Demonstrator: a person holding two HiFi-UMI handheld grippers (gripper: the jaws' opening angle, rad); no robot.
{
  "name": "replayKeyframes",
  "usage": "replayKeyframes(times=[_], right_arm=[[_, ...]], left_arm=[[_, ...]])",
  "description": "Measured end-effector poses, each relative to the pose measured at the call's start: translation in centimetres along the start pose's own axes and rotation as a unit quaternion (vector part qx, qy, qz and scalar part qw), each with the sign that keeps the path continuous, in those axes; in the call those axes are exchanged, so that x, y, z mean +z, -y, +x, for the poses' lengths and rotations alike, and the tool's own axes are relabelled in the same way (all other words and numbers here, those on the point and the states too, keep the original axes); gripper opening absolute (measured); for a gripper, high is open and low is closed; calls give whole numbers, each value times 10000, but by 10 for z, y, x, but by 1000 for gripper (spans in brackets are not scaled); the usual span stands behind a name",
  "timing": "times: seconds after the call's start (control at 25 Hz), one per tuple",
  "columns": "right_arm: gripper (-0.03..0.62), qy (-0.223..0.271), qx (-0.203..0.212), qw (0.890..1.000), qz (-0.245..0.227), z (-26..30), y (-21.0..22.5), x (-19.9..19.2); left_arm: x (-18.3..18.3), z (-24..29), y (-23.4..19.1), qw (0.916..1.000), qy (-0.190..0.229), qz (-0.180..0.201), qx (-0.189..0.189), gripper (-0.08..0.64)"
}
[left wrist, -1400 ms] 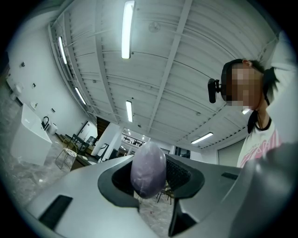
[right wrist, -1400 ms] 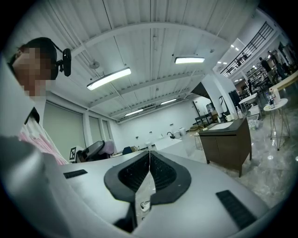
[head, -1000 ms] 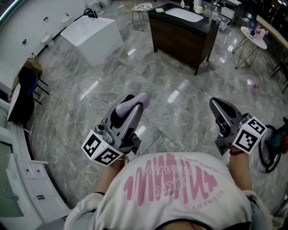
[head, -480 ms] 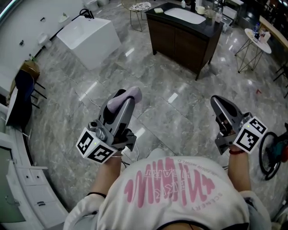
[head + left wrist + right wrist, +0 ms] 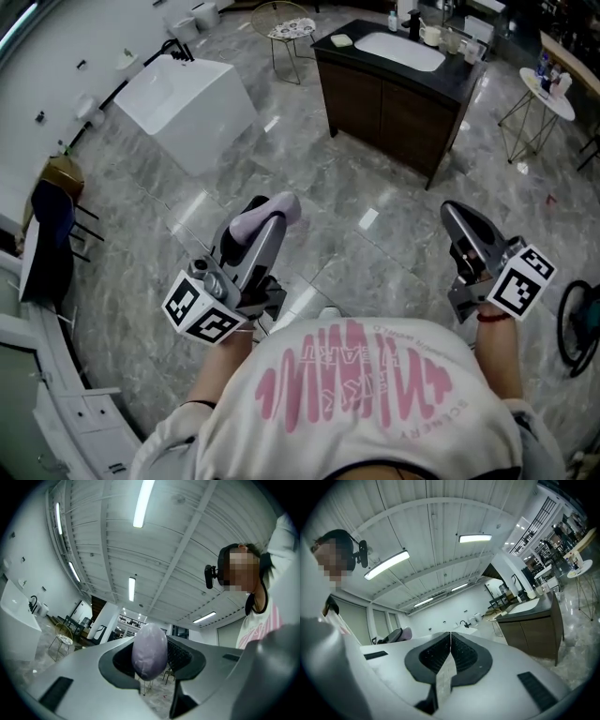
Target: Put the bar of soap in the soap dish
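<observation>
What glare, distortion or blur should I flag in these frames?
Head view: sharp, mild barrel bending, white glare patches on the polished floor. Left gripper view: heavy fisheye, dark corners, ceiling light strip blown out, bar of soap slightly soft up close. Right gripper view: same fisheye and dark corners, ceiling lamp overexposed.

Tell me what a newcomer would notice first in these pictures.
The lilac bar of soap stands out, pinched between the left tongs at the head view's centre left, over a glossy grey marble floor. The right tongs are shut and empty at the right. At the top stands a dark cabinet with a white sink, a white tub to its left.
</observation>
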State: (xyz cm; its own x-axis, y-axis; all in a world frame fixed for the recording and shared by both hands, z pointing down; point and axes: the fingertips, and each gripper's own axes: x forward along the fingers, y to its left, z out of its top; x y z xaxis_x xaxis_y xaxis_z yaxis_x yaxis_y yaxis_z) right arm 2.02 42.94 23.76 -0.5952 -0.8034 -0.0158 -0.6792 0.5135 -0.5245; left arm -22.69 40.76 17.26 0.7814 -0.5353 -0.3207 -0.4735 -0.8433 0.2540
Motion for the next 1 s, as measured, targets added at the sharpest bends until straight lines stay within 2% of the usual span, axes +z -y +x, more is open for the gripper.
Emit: replayKeyframes(times=[0.16, 0.4, 0.52, 0.6, 0.8, 1.0], right_arm=[[17, 79, 36, 9998, -153, 64, -4, 7], [17, 212, -165, 9996, 15, 122, 5, 4], [17, 104, -354, 9992, -153, 140, 6, -1], [17, 32, -478, 9985, -253, 149, 6, -3], [17, 30, -587, 9983, 37, 153, 10, -12], [17, -13, -663, 9977, 99, 163, 24, -9]], left_arm=[[23, 6, -57, 9997, -56, 207, -73, 161], [30, 9, -129, 9998, -59, -99, -135, 161], [31, 8, -155, 9995, -103, -263, -133, 161], [32, 9, -168, 9992, -143, -326, -155, 161], [26, 9, -182, 9989, -100, -401, -230, 161], [18, 18, -189, 9987, -111, -430, -235, 161]])
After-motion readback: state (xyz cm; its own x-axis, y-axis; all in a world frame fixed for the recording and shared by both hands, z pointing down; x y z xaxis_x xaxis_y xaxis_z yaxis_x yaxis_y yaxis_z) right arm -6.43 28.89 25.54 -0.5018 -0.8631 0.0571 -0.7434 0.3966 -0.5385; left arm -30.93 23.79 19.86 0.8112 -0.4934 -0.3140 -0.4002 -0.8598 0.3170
